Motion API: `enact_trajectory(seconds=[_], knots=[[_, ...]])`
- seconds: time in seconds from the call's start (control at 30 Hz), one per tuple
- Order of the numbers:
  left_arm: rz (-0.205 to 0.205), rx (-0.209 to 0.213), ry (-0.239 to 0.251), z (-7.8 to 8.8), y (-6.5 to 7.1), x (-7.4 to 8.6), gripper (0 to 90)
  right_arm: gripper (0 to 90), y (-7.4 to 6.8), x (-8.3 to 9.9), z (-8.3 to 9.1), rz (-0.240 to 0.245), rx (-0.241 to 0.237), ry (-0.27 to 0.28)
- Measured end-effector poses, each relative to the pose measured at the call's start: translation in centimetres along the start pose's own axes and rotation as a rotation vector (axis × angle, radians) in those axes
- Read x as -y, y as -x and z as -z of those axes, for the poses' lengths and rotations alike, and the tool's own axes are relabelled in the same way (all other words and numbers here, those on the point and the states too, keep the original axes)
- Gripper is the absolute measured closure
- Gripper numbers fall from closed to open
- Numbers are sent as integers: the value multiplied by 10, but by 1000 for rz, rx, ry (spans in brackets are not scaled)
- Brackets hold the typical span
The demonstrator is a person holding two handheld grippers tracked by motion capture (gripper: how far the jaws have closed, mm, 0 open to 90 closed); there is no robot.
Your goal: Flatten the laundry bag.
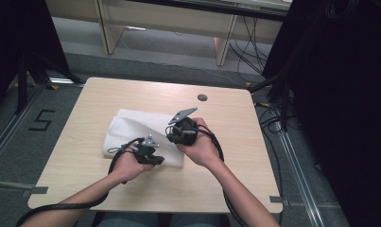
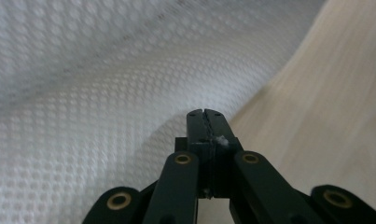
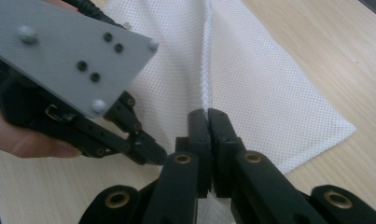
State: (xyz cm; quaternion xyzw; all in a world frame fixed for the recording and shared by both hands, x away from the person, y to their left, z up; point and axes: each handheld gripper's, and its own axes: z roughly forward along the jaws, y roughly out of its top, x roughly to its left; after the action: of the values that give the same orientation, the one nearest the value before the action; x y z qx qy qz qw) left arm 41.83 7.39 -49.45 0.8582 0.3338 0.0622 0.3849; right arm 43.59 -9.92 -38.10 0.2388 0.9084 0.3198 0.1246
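Pale wood worktop [image 1: 84,156] carries a white mesh cloth [image 1: 131,125], lying left of centre and partly folded. I have both grippers at its near edge: the left gripper [image 2: 206,113] is clenched, apparently on a pinch of cloth at the edge, and the right gripper [image 3: 207,112] is clenched where a ridge of cloth rises. I judge a fold is in hand; next I must lift both together and carry the edge across evenly.

The white mesh cloth [image 2: 106,70] looks blurred, cut off at the edges.
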Motion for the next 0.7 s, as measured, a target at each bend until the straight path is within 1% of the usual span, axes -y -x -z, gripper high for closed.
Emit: enact_trajectory(seconds=[0.03,0.07,0.1,0.13,0.17,0.2,0.23,0.27,0.3,0.33,0.37,0.4,0.43,0.47,0.5,0.53,0.57,0.6,0.63,0.67,0.7], knots=[[-4,1,-5,-2,-2,-1,896,898,0,0,0,1,3,0],[-2,1,-1,-4,-3,-2,897,898,-1,0,1,-4,7,-2],[-1,-3,-1,-5,-4,-3,897,898,-3,0,1,-29,9,-11],[5,-12,3,-7,-5,-4,897,898,-3,0,2,-31,4,-10],[12,-11,4,-10,-5,-6,897,898,-1,-1,1,-9,6,-5],[2,-18,-2,-11,-6,-7,897,898,0,-1,0,-1,6,0],[-1,-24,4,-13,-6,-9,897,898,0,-1,0,-5,9,2],[-7,-20,3,-13,-7,-10,897,898,0,-1,0,-17,8,-5],[-9,-29,10,-13,-6,-11,896,898,-1,-1,1,-38,-2,-17],[-5,-18,13,-13,-6,-12,896,898,-1,-1,0,-30,13,-8],[-8,-20,17,-11,-6,-11,896,898,-1,0,0,-34,10,-9],[-10,-18,15,-9,-6,-10,896,898,-1,0,1,-37,11,-10],[-16,-23,13,-7,-8,-9,896,898,0,0,1,-30,6,-8],[-17,-25,3,-4,-9,-8,895,898,0,0,0,-27,5,-6],[-25,-14,-17,-1,-10,-6,894,898,-1,1,0,-32,7,-9],[-25,-14,-17,-1,-10,-6,886,898,-1,2,-1,-29,10,1],[-60,0,-73,9,-11,-1,884,898,-1,3,-1,-25,1,-2],[-70,-3,-74,14,-11,2,884,898,-2,3,-2,-31,-7,-5],[-79,4,-80,21,-12,5,884,898,-2,5,-3,-20,4,2],[-68,-6,-74,29,-13,8,885,898,-5,6,-2,-41,6,-7],[-65,-12,-71,37,-15,12,884,898,-4,7,-3,-15,5,8]])
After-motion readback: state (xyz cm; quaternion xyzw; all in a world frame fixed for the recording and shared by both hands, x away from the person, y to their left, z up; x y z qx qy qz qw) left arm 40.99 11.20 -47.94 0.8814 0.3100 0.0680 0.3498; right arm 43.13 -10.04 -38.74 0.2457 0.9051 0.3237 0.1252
